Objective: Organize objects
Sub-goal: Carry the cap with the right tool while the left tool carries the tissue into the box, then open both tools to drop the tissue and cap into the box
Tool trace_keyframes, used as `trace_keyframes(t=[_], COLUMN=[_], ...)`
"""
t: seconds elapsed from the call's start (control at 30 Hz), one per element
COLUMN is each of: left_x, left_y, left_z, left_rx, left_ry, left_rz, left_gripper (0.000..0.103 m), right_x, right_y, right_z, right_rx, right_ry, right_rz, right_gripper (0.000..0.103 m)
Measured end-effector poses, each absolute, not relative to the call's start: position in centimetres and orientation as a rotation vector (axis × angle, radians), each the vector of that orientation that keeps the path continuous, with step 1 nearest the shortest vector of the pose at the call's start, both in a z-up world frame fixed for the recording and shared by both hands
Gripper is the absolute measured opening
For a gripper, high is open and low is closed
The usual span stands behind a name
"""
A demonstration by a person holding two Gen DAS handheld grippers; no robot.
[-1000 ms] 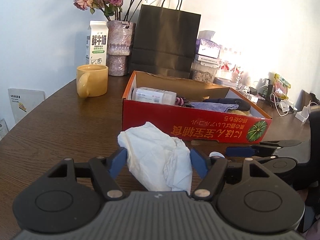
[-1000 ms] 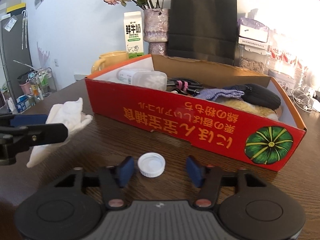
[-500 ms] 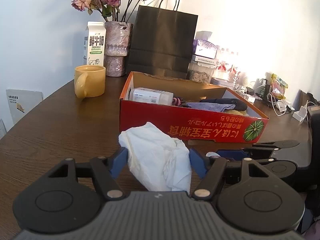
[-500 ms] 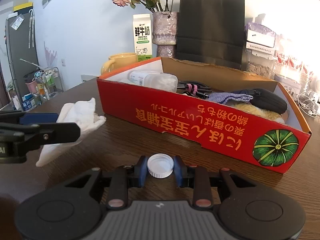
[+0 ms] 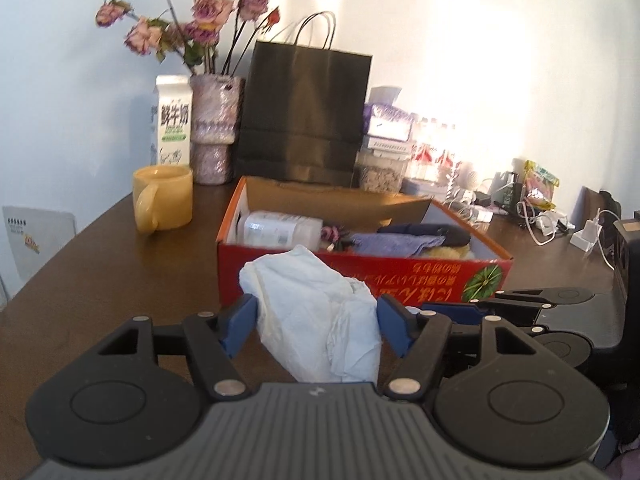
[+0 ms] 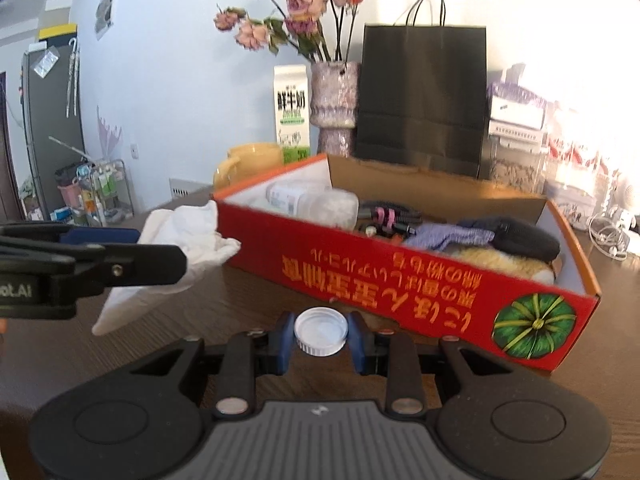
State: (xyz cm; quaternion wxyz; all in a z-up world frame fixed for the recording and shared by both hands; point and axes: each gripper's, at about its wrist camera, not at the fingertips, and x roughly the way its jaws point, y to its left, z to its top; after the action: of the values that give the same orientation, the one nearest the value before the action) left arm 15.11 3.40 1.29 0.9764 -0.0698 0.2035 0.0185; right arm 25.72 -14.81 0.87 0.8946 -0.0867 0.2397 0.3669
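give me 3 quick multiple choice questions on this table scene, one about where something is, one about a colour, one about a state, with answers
1. Where does the yellow mug stand?
A. inside the red box
B. on the table left of the red box
C. on top of the black paper bag

2. What colour is the bottle cap between the right gripper's pads?
A. white
B. green
C. black

3. What is the state of the red box?
A. taped shut
B. open and bare inside
C. open at the top with items inside

Answers:
1. B, in the left wrist view the mug sits on the wood beside the box's left end.
2. A, the ribbed cap is white.
3. C, a clear bottle and a purple cloth lie in it.
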Motion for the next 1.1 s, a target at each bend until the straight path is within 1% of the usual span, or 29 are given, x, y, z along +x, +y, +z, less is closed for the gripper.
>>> trace_keyframes(t=[0.3, 0.67, 0.87, 1.1], left_x=[17.3, 22.9, 27.1, 31.6], left_y=[2.4, 2.0, 2.8, 4.6], left_z=[3.7, 5.7, 5.3, 3.7], left_rx=[-0.127, -0.132, -0.141, -0.163], left_ry=[0.342, 0.291, 0.299, 0.339], left_rz=[0.019, 0.002, 0.014, 0.035], left_gripper=[0.068, 0.068, 0.068, 0.067], right_x=[26.9, 31.6, 34.9, 38.7], right_y=[-15.3, -14.8, -13.8, -12.7], right_z=[3.9, 6.8, 6.9, 5.4], right_rx=[-0.164, -0.142, -0.147, -0.140], right_ry=[0.403, 0.333, 0.329, 0.365], right_rz=[0.737, 0.682, 0.660, 0.637], right_gripper=[0.028, 0.028, 0.028, 0.028])
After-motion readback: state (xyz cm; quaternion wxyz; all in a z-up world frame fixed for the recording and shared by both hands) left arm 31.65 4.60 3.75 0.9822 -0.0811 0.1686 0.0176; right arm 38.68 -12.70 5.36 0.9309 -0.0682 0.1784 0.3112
